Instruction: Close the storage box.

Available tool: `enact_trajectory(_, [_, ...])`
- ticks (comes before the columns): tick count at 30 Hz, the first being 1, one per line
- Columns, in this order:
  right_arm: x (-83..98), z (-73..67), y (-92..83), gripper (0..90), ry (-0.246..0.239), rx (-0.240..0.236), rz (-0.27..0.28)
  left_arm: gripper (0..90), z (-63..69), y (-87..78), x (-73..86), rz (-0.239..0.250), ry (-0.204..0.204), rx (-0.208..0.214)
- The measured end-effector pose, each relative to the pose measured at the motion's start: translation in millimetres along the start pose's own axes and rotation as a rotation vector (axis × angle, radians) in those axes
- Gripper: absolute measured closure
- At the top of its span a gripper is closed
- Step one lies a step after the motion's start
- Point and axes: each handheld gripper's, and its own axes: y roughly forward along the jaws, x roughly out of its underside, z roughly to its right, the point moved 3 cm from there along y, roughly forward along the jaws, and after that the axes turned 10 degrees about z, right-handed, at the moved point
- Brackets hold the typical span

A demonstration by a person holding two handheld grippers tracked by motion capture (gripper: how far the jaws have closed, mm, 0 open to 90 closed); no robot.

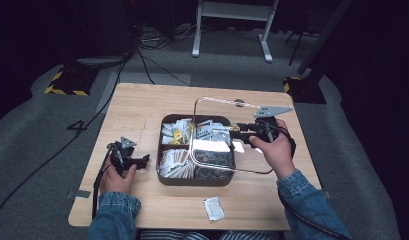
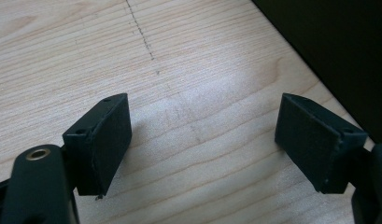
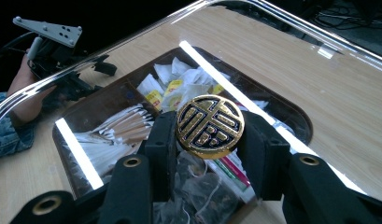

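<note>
Right gripper (image 3: 208,140) jaws I saw clamped on the gold knob (image 3: 210,126) of a clear lid (image 1: 212,135), held above the brown tray (image 1: 164,177) mid-table (image 1: 142,105). Left gripper (image 2: 202,144) rested gaping near the left edge, holding nothing.

Clear lid (image 1: 212,131) above tray (image 1: 192,181) (access blocked)

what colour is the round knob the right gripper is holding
Gold with a black cut-out pattern: the knob, clamped in the right gripper, shows best in the right gripper view.
</note>
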Motion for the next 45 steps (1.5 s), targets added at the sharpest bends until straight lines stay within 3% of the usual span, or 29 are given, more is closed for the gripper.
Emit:
enact_trajectory(11, [-4.9,-12.3,27.3,58.5,-0.017,-0.021,-0.018,19.1,0.0,0.0,0.0,0.0,0.0,0.0])
enact_trajectory(27, [17.3,-29.5,88.6,58.6,-0.046,-0.057,-0.087,19.1,-0.1,0.1,0.0,0.0,0.0,0.0])
enact_trajectory(45, [44.6,-32.4,117.9,58.5,-0.024,-0.063,-0.123,19.1,-0.1,0.0,-0.1,0.0,0.0,0.0])
